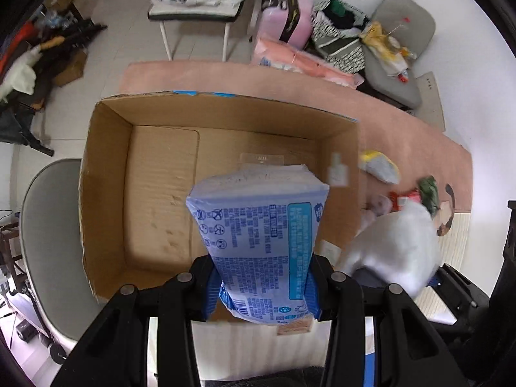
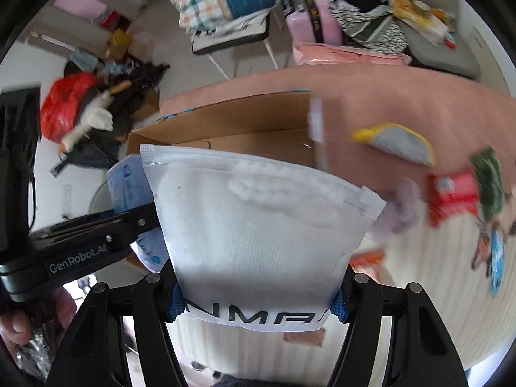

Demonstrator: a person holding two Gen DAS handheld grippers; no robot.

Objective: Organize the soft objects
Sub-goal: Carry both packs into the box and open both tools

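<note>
My left gripper point(image 1: 262, 290) is shut on a blue-and-white tissue pack point(image 1: 258, 225) and holds it over the near edge of an open cardboard box point(image 1: 106, 167). The box's inside shows bare cardboard. My right gripper point(image 2: 258, 303) is shut on a white zip pouch point(image 2: 258, 219) with soft white stuff inside, held just right of the box point(image 2: 225, 119). The pouch also shows in the left wrist view point(image 1: 396, 245), and the tissue pack shows behind the left gripper in the right wrist view point(image 2: 125, 177).
On the pink tabletop point(image 2: 403, 96) right of the box lie a yellow-grey pouch point(image 2: 396, 145), a red packet point(image 2: 451, 193), a green item point(image 2: 490, 180) and a fluffy lilac thing point(image 2: 403, 206). A grey chair point(image 1: 48, 225) stands left of the box. Cluttered chairs stand beyond the table.
</note>
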